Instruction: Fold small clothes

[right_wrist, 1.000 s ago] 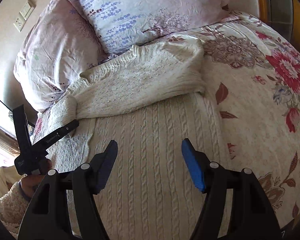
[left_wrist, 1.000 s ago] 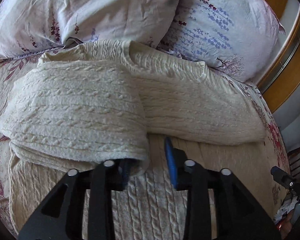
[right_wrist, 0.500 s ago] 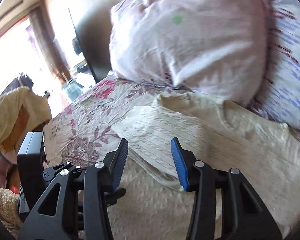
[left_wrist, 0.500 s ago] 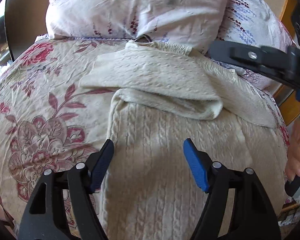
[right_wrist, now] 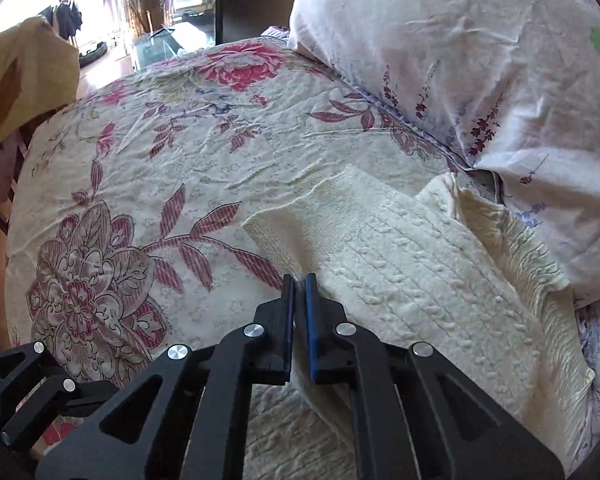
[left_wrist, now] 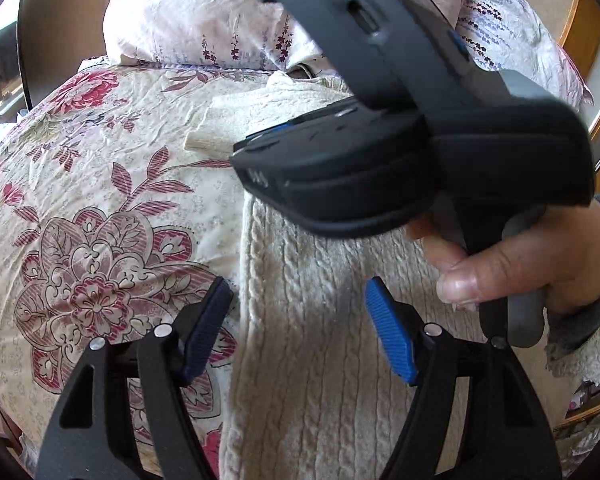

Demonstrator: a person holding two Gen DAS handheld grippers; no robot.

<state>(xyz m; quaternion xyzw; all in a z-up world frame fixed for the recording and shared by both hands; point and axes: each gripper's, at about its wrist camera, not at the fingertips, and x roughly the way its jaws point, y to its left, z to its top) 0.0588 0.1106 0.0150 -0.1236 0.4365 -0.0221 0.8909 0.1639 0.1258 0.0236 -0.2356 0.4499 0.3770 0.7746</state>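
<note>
On the floral bed, the cream sweater is lying, its folded sleeve running diagonally toward the pillows. Right gripper is pinching the sleeve's near edge, jaws narrow; left gripper is hovering wide, straddling the body's edge.

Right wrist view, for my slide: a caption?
Right hand-held gripper shut at the edge of a cream knit sweater's folded sleeve on a floral bedspread.

A cream quilted bedspread printed with red flowers covers the bed — two pale, floral-sprigged pillows lean at its head; a mustard-yellow cloth hangs beyond the edge.
</note>
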